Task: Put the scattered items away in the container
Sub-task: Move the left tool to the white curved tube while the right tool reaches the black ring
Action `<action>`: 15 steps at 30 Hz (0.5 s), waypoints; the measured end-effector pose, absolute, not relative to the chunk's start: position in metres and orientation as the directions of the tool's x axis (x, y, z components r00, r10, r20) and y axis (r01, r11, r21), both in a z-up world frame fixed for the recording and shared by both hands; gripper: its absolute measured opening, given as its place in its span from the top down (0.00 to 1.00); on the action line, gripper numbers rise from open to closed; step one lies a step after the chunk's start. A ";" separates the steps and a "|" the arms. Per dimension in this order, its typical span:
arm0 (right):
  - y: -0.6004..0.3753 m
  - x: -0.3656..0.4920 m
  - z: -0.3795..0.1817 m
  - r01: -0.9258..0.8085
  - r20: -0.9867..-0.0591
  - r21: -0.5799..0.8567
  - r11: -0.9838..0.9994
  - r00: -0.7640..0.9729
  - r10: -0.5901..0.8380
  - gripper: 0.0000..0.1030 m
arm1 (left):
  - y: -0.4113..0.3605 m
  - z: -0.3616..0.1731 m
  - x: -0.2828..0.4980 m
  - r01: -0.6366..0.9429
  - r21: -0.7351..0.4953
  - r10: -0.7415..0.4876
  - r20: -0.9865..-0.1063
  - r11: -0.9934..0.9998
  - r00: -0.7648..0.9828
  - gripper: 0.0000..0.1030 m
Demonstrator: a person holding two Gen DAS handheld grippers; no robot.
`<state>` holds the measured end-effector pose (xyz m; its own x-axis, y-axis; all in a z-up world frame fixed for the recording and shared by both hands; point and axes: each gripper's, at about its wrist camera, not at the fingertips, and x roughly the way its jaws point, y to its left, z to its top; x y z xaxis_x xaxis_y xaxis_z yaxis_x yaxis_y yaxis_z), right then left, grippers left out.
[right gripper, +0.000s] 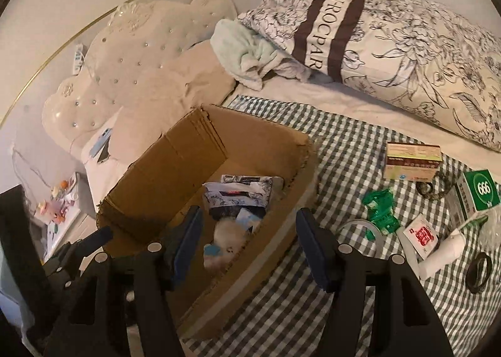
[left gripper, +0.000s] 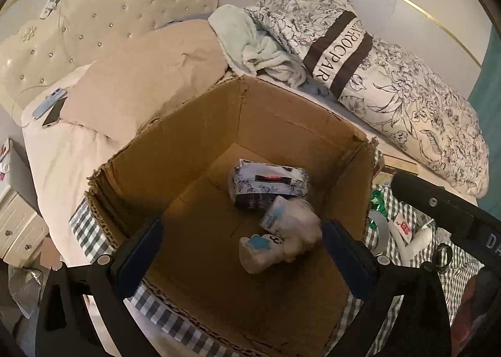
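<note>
The right gripper (right gripper: 247,247) is held open and empty above the cardboard box (right gripper: 175,150); the scattered items, among them a white tube (right gripper: 441,255), lie to its right, nearer it than the open left gripper (left gripper: 241,250).

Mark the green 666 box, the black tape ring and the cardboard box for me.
green 666 box (right gripper: 478,192), right wrist view, on its green printed face.
black tape ring (right gripper: 478,272), right wrist view, on the ring's band.
cardboard box (left gripper: 291,125), left wrist view, on its far inner wall.
</note>
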<state>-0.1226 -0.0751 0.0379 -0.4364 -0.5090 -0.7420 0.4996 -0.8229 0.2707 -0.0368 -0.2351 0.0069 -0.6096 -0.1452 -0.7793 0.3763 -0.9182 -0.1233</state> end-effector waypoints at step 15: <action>0.056 -0.110 0.030 0.298 -0.737 0.259 -0.919 -0.554 -0.387 0.41 | -0.131 0.022 -0.054 0.196 -0.110 -0.048 -0.751 -0.974 -0.659 0.00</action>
<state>-0.1100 0.0563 0.0296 -0.5541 -0.3875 -0.7368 0.2980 -0.9187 0.2591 -0.0538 -0.1311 0.0222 -0.6587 -0.0480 -0.7509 0.1964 -0.9743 -0.1100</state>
